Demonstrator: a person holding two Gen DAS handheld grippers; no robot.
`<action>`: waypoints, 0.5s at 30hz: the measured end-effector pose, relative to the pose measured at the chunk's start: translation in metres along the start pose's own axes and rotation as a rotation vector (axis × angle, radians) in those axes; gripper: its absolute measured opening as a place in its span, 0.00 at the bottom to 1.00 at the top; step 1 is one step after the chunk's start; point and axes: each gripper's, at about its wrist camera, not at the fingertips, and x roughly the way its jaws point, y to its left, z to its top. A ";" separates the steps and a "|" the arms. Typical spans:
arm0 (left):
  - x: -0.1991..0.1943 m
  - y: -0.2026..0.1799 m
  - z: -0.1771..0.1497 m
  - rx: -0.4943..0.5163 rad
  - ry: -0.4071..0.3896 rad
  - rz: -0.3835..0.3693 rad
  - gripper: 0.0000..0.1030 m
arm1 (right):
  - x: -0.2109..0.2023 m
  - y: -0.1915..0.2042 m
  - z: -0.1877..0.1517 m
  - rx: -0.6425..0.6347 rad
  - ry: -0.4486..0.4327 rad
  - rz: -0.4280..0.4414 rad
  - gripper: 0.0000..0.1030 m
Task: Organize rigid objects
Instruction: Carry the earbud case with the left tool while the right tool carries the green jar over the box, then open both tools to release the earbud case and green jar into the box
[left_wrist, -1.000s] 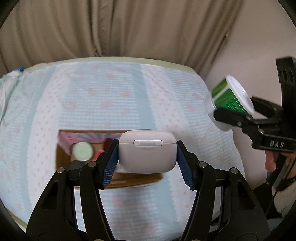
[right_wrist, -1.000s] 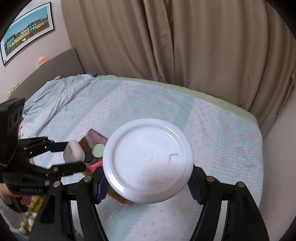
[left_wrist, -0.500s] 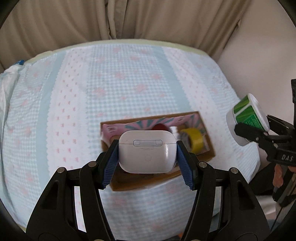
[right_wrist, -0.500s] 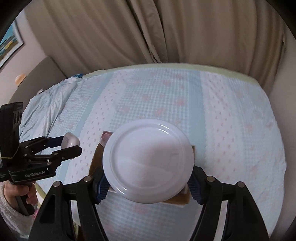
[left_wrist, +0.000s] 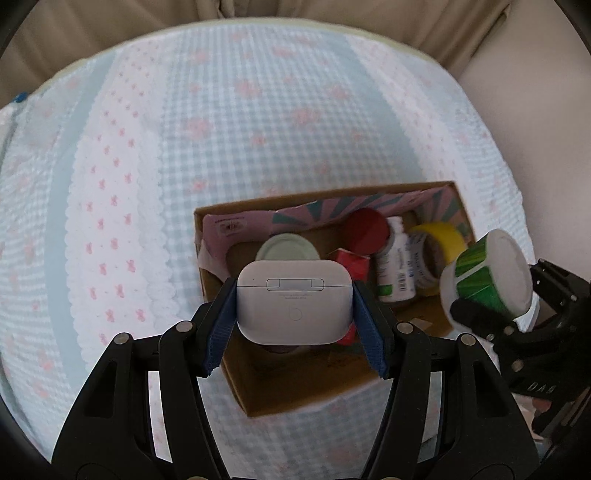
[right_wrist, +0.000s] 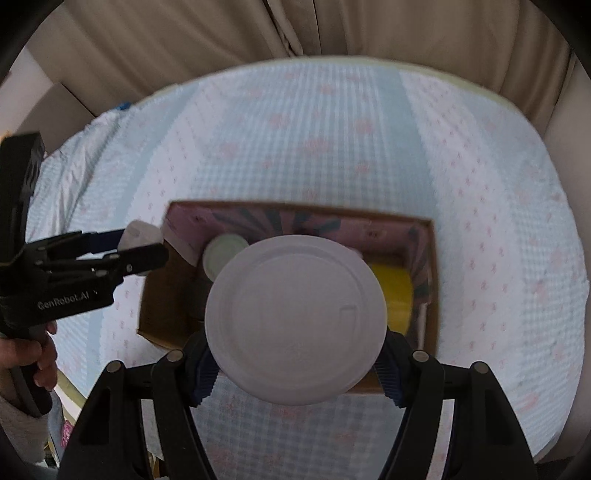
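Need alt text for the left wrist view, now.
The left gripper holds a white earbud case over an open cardboard box of small containers on a blue patterned bedspread. The right gripper holds a green-labelled white tub beside it.

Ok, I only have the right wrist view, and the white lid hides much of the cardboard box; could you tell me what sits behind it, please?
Observer: A red cap, a small red box and a white bottle sit between the pale green lid and the yellow tape roll.
Operator: And what is my lid attached to?
Observer: A white tub with a green label, clamped in the right gripper.
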 end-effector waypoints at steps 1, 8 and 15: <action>0.006 0.000 0.001 0.003 0.011 0.002 0.56 | 0.008 0.001 -0.001 0.000 0.012 0.000 0.64; 0.052 -0.005 0.002 0.055 0.086 0.018 0.56 | 0.060 0.000 -0.006 -0.002 0.096 0.002 0.64; 0.059 -0.005 0.004 0.075 0.099 0.030 0.56 | 0.078 0.005 -0.012 -0.019 0.131 0.006 0.64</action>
